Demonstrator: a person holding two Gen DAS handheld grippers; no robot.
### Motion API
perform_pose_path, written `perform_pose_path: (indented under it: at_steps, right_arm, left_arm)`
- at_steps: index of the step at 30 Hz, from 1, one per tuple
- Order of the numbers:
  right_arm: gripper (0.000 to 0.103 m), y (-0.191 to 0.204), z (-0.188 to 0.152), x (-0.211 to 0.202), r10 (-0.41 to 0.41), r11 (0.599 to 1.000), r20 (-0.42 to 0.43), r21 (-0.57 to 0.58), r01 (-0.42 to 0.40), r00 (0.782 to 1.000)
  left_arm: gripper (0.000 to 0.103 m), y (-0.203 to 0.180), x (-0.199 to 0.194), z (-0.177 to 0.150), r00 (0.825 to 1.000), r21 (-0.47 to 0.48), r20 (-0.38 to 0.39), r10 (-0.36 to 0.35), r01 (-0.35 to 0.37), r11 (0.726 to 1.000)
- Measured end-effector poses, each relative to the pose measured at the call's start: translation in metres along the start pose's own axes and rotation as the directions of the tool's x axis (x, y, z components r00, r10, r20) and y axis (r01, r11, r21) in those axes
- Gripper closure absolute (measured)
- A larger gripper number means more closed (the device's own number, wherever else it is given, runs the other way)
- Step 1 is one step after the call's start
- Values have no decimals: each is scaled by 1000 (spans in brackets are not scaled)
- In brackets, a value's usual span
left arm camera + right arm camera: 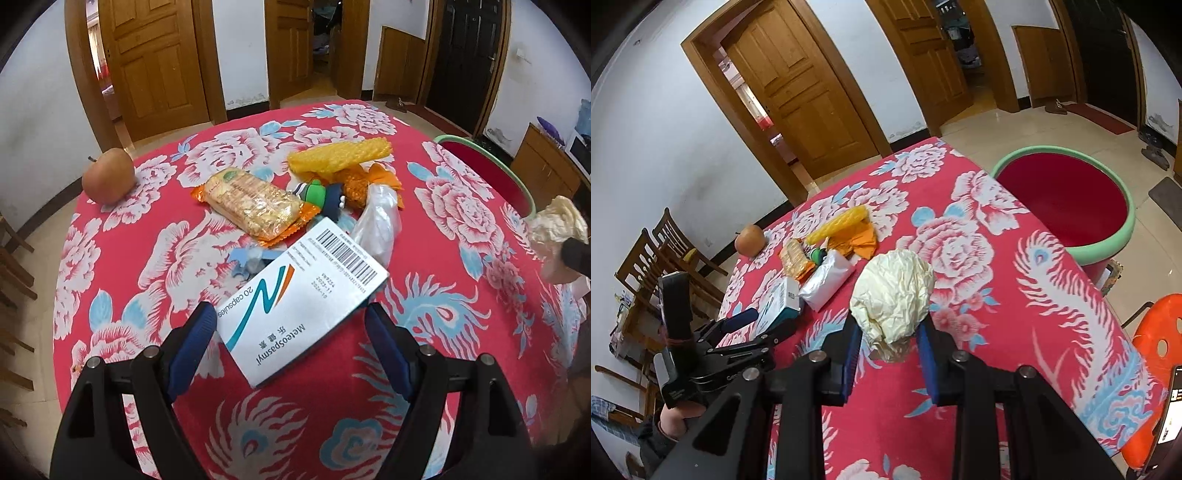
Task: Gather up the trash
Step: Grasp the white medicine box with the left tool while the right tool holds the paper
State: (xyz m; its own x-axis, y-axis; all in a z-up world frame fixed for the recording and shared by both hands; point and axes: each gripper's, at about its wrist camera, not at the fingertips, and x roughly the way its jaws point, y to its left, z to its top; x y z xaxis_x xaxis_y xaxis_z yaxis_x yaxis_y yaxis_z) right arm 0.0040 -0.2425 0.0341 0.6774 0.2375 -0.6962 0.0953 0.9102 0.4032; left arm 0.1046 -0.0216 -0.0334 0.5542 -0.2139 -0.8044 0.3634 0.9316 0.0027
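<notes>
Red flowered cloth covers the counter (155, 266), with wooden doors and white walls behind it. Your right gripper (889, 345) has its fingers closed on a crumpled ball of cream paper (892, 295), held above the cloth and not touching it. The basin (1067, 199) with the green rim and red inside stands just past the counter's far right edge, and it looks like the place for trash. Carry the paper clear over that rim before you let go, because a ball this light may bounce or drift back onto the cloth.

Your left gripper (291, 336) has its fingers spread wide on either side of the white capsule box (295, 306), and neither blue pad presses on it. The box lies flat and at a slant to the fingers, so square them to its long sides and come down low before you close, or it may skid on the cloth.

Beyond the box lie a clear plastic bag (376, 221), a packet of crackers (251, 203), a small green and blue toy (321, 195), orange wrapping (365, 181) and a yellow ridged roll (340, 155), bunched together and touching. An apple (109, 177) sits well apart at the left edge.

A small blue thing (247, 260) is half tucked under the box, and you cannot tell what it is. The basin's floor is partly hidden by the counter edge, so whether anything is already in it stays unknown. An orange stool (1156, 391) is cut off at the right.
</notes>
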Motion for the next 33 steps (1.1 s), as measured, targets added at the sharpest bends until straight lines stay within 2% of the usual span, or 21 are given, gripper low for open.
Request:
perform_pose_path:
  at_steps: [2,5,7,10,12,17,19,21,22,26,29,31,33]
  right_arm:
    - [71,-3,0,-3,0,1000,4,3,0,1000]
    - [71,-9,1,-6,2,1000,11,12,-2,1000]
    - [71,-13,2,-7,3,1000,15,19,-3,1000]
    - [71,-17,3,-6,7,1000,15,28,-8,1000]
    - [71,-20,4,-3,12,999,9,32,-12,1000]
    - [71,-20,3,3,30,999,-6,25,-30,1000]
    - [71,-21,4,3,38,999,-7,23,-38,999]
    - [71,-22,4,3,45,999,-6,21,-45,999]
    - [70,-23,5,4,46,999,-7,21,-46,999]
    - [70,-26,6,5,49,998,-11,31,-49,999]
    - [70,-27,6,5,50,998,-10,31,-49,999]
    - [70,-27,7,4,51,998,-8,30,-50,999]
    - [70,-28,8,4,52,998,-7,31,-52,999]
  left_arm:
    - [22,-1,2,1,1000,3,4,18,-18,1000]
    - [36,-4,1,2,998,14,16,63,-63,998]
    - [48,-3,-3,2,997,10,35,67,-68,998]
    - [59,-1,-12,4,996,-10,63,58,-57,998]
    - [62,2,-16,6,995,-32,75,59,-56,998]
    - [59,8,-13,12,998,-80,53,44,-40,996]
    - [41,8,-11,15,999,-80,37,28,-25,996]
    - [31,8,-8,17,999,-67,38,21,-19,998]
    - [30,8,-6,18,999,-53,37,30,-28,998]
    - [30,10,9,23,999,-39,0,50,-49,998]
    - [32,15,13,23,1000,-81,-7,11,-12,997]
    - [50,17,12,22,1000,-106,1,-24,24,994]
    - [50,17,10,20,1000,-123,-5,-25,24,992]
